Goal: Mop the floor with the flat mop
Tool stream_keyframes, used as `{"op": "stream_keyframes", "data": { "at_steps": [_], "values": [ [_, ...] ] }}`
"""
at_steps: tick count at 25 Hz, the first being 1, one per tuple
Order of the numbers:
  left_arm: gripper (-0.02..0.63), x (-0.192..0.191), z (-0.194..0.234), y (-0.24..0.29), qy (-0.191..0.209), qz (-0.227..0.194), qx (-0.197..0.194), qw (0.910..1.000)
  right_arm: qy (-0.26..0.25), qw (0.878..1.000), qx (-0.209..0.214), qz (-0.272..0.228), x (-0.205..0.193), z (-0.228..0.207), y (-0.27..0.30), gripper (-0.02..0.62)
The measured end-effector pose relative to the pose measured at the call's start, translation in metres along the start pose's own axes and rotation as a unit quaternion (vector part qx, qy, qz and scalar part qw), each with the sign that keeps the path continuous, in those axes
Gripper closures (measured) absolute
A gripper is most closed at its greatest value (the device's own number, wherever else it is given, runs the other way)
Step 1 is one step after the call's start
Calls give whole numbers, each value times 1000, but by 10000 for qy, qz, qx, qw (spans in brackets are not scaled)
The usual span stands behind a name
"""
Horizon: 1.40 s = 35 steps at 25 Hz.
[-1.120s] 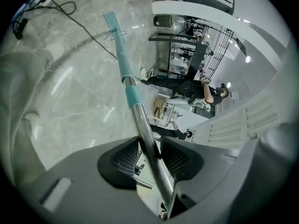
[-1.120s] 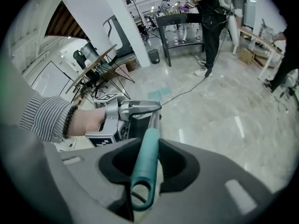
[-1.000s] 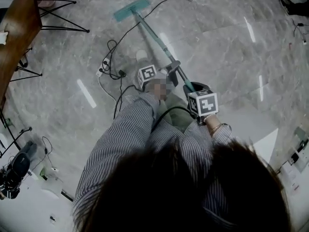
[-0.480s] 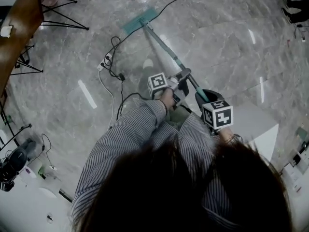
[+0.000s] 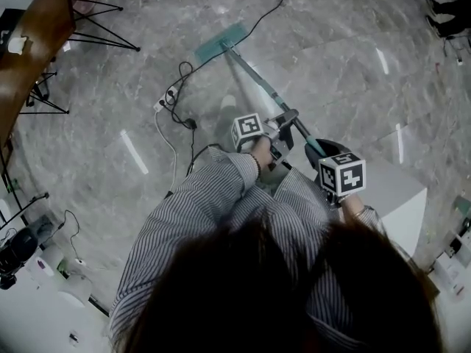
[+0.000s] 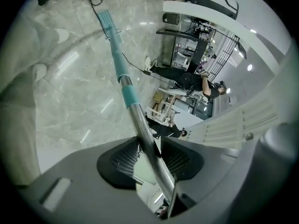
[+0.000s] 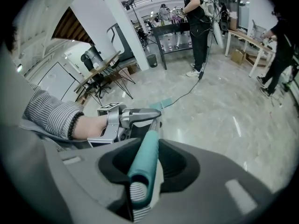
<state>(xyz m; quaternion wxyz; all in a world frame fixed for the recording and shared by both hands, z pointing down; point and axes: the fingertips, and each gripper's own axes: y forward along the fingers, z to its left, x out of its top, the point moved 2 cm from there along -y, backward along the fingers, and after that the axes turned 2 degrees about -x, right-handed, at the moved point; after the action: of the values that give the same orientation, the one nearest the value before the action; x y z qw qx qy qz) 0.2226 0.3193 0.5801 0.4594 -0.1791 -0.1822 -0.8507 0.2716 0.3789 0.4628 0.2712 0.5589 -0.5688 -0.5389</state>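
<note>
A flat mop lies with its teal head [image 5: 219, 42] on the grey marble floor far ahead of me, and its pole [image 5: 259, 81] slants back to my hands. My left gripper [image 5: 283, 120] is shut on the metal part of the mop pole [image 6: 145, 134], which runs up to the mop head [image 6: 106, 18]. Further back, my right gripper [image 5: 318, 149] is shut on the teal grip at the pole's end [image 7: 144, 164]. In the right gripper view the left gripper [image 7: 135, 116] shows ahead, clamped on the pole.
A white power strip [image 5: 165, 100] with black cables [image 5: 182, 118] lies on the floor left of the pole. A brown table [image 5: 33, 46] and black stands are at the far left. People [image 7: 198, 13] stand by benches across the room.
The mop head has slid to the right and slightly nearer over the floor. Both grippers have moved right with the pole, still clamped on it.
</note>
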Motion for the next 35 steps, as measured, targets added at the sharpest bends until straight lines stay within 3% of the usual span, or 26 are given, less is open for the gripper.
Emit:
{"op": "stream_keyframes", "data": {
  "at_steps": [7,12,17,25,35],
  "values": [
    [451,0,-4,0,101,158,158,9997,40,10000,-2,28,3,3,-1,482],
    [439,8,-9,8,373,282,322,9984,570,9983,64,-22,11,-7,2,482],
    [440,31,-22,13,162,277,104,9994,646,9978,-100,-97,38,-6,8,483],
    [440,123,-73,20,141,372,20,9992,590,9982,-101,-28,137,11,44,483],
    [446,284,-146,-14,51,173,-36,9998,811,9964,-149,-189,284,82,120,483]
  ]
}}
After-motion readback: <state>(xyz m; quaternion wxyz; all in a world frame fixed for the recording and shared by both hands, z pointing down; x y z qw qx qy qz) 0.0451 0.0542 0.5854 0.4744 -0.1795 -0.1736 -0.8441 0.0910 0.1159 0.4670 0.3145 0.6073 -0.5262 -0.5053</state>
